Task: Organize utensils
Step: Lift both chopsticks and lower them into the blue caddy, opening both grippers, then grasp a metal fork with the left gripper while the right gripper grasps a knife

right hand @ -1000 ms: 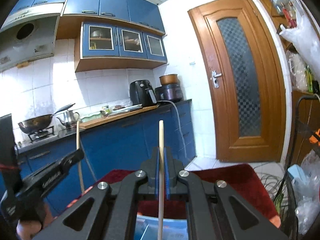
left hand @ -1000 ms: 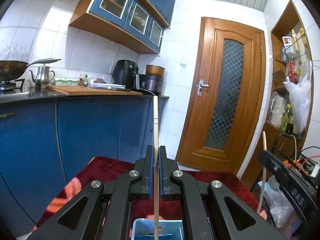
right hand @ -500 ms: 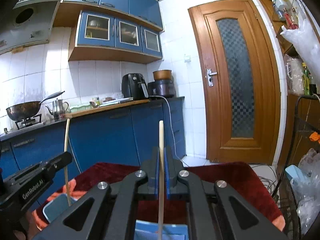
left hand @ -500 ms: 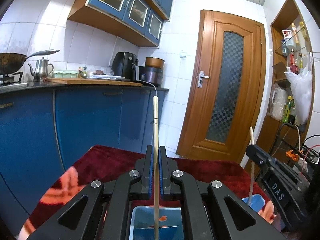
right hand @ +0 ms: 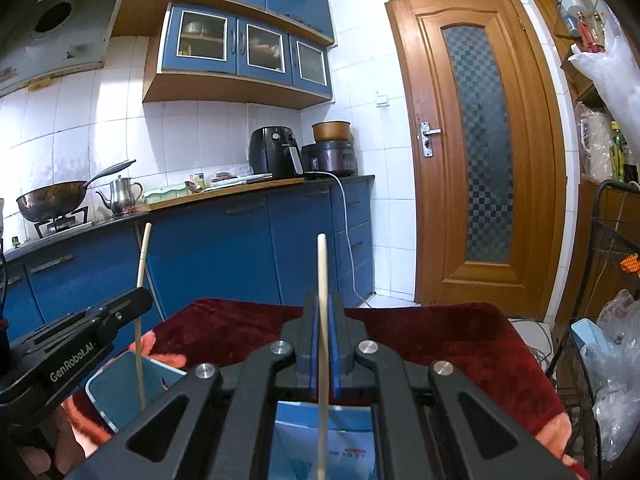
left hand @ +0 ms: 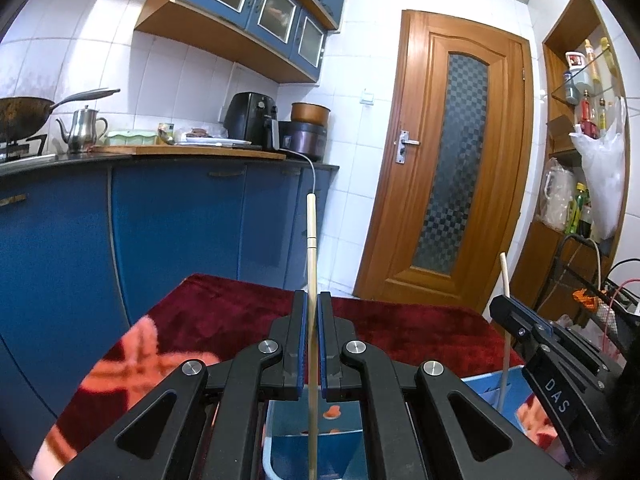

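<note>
Both views, lower edge: the lower ends of the two chopsticks are cut off by the frame or hidden behind the black finger linkages, so whether they touch a container's floor cannot be told.

Left wrist view: the left gripper [left hand: 313, 344] has its fingers closed on the left chopstick [left hand: 311, 264], which stands upright, long axis vertical, top end at mid-frame, over a blue container [left hand: 276, 436] on the red cloth [left hand: 224, 320] covering the worktop. At lower right the right gripper [left hand: 516, 320] is seen from the side, its chopstick descending towards a second blue box [left hand: 516, 380].

Right wrist view: the right gripper [right hand: 325, 344] is likewise clamped on the right chopstick [right hand: 322, 300], near vertical, leaning slightly. Only this view shows printed lettering inside the box below, too blurred to read, and, at lower left, the left gripper's chopstick entering its container.
</note>
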`<action>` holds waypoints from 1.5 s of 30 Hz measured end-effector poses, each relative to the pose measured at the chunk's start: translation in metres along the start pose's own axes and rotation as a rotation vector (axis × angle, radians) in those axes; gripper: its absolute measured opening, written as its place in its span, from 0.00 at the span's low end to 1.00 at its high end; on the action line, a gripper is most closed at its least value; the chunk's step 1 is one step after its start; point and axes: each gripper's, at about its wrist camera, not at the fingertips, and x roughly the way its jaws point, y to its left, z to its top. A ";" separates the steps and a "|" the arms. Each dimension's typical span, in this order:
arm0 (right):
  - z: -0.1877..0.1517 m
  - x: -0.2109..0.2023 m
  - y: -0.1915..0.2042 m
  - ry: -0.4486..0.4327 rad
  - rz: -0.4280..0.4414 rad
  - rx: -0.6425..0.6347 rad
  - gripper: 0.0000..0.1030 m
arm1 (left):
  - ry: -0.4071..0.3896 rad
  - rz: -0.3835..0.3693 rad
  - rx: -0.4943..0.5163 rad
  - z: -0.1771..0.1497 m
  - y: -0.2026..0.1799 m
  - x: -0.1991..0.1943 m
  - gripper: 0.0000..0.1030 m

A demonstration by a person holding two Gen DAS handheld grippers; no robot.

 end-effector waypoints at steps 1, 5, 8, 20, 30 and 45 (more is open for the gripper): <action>0.000 -0.001 0.000 0.003 0.002 0.000 0.06 | 0.003 0.001 0.001 -0.001 0.000 0.000 0.04; -0.002 -0.004 0.000 0.021 0.003 0.000 0.06 | 0.016 0.004 -0.005 -0.003 0.003 -0.001 0.04; -0.005 -0.006 -0.001 0.041 0.009 0.004 0.06 | 0.030 0.004 -0.011 -0.004 0.005 -0.002 0.05; -0.012 -0.027 -0.007 0.103 0.058 0.066 0.29 | 0.078 -0.010 0.012 -0.003 0.003 -0.027 0.38; -0.008 -0.061 -0.004 0.106 0.054 0.057 0.32 | 0.143 -0.015 0.052 -0.003 0.002 -0.059 0.39; -0.021 -0.111 0.015 0.254 0.037 -0.043 0.32 | 0.353 -0.001 0.118 -0.026 0.004 -0.096 0.39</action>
